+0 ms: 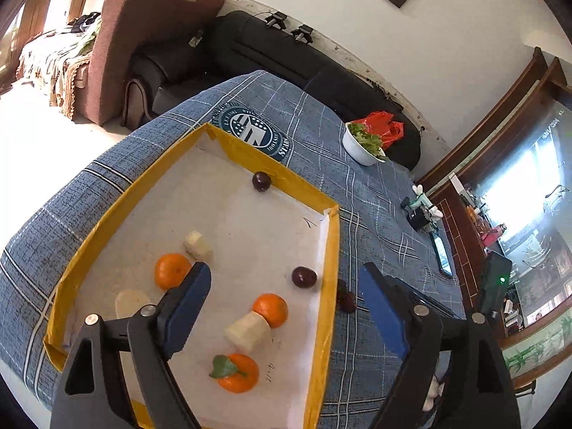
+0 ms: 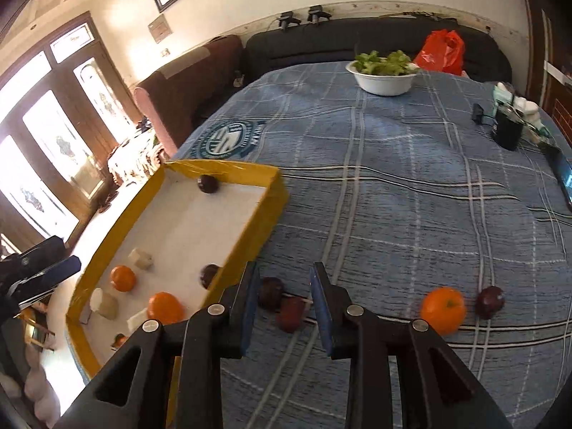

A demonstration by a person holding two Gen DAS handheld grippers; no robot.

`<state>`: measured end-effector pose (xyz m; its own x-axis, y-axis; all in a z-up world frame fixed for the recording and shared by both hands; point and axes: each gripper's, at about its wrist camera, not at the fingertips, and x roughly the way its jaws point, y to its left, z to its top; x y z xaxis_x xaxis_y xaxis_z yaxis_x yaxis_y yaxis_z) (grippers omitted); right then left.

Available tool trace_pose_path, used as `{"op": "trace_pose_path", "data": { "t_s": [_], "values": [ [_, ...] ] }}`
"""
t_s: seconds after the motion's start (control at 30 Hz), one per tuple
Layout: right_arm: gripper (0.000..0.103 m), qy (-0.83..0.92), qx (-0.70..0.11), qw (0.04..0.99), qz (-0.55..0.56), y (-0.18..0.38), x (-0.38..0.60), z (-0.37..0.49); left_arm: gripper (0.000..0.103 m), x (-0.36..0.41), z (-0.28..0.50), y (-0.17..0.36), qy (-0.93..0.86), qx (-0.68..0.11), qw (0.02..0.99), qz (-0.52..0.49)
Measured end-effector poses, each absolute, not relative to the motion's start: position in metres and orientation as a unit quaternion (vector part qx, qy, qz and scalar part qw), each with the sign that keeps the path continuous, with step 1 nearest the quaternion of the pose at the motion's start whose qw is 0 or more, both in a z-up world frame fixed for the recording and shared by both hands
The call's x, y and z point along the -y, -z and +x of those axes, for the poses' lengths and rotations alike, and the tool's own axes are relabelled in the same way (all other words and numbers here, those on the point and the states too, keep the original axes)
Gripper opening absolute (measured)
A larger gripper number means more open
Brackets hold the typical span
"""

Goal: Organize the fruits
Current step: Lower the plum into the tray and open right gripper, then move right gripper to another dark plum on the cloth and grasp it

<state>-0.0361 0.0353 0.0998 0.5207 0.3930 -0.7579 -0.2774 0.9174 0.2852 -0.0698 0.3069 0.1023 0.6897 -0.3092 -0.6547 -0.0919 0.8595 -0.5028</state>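
Nearest in the left wrist view: left gripper (image 1: 286,275) spread wide above the yellow-rimmed tray (image 1: 327,286), with nothing between the pads. Just below its left finger, a leafy mandarin (image 1: 237,373) on the white tray floor. Then a pale peeled chunk (image 1: 248,332) touching a second mandarin (image 1: 270,309). Beyond those, a dark plum (image 1: 304,277) near the right wall. Partly behind the left fingertip, a third mandarin (image 1: 172,271), with another pale chunk (image 1: 198,246) just beside it. At the far wall, a lone plum (image 1: 261,181).

Nearest in the right wrist view: right gripper (image 2: 285,275) narrowly parted and gripping nothing, low over the blue checked cloth (image 2: 393,196) on the desk. Between and just past its fingertips, two plums (image 2: 291,312) lying side by side outside the tray. Well off to the right, a loose mandarin (image 2: 443,309) and a further plum (image 2: 489,302), close together.

Farthest: a white bowl of greens (image 2: 384,82) with a red bag (image 2: 441,52) behind it.
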Motion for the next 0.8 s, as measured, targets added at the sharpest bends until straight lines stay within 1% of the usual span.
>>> {"op": "trace_pose_path", "data": {
  "t_s": [0.17, 0.37, 0.4, 0.5, 0.53, 0.57, 0.6, 0.67, 0.8],
  "values": [
    [0.032, -0.201, -0.469, 0.857, 0.078, -0.081, -0.023, -0.038, 0.084, -0.290, -0.079, -0.098, 0.067, -0.391, 0.884, -0.247],
    [0.033, -0.247, -0.477, 0.843, 0.036, -0.062, -0.059, -0.030, 0.084, -0.287, -0.082, -0.094, 0.065, -0.396, 0.883, -0.243],
    [0.036, -0.254, -0.478, 0.840, 0.037, -0.058, -0.063, -0.027, 0.084, -0.287, -0.082, -0.094, 0.065, -0.396, 0.883, -0.244],
    [0.037, -0.271, -0.479, 0.834, 0.051, -0.052, -0.068, -0.026, 0.084, -0.287, -0.083, -0.093, 0.063, -0.396, 0.883, -0.244],
    [0.036, -0.274, -0.483, 0.830, 0.049, -0.052, -0.072, -0.026, 0.084, -0.287, -0.083, -0.092, 0.063, -0.397, 0.883, -0.245],
    [0.034, -0.279, -0.487, 0.826, 0.046, -0.051, -0.075, -0.028, 0.084, -0.287, -0.083, -0.091, 0.063, -0.397, 0.882, -0.246],
    [0.027, -0.283, -0.488, 0.825, 0.041, -0.051, -0.078, -0.031, 0.084, -0.286, -0.083, -0.090, 0.063, -0.399, 0.881, -0.246],
    [0.027, -0.280, -0.485, 0.828, 0.034, -0.052, -0.078, -0.035, 0.084, -0.283, -0.083, -0.088, 0.063, -0.402, 0.880, -0.245],
    [0.027, -0.270, -0.468, 0.839, 0.059, -0.064, -0.059, -0.043, 0.084, -0.270, -0.082, -0.086, 0.072, -0.408, 0.879, -0.236]
  ]
}}
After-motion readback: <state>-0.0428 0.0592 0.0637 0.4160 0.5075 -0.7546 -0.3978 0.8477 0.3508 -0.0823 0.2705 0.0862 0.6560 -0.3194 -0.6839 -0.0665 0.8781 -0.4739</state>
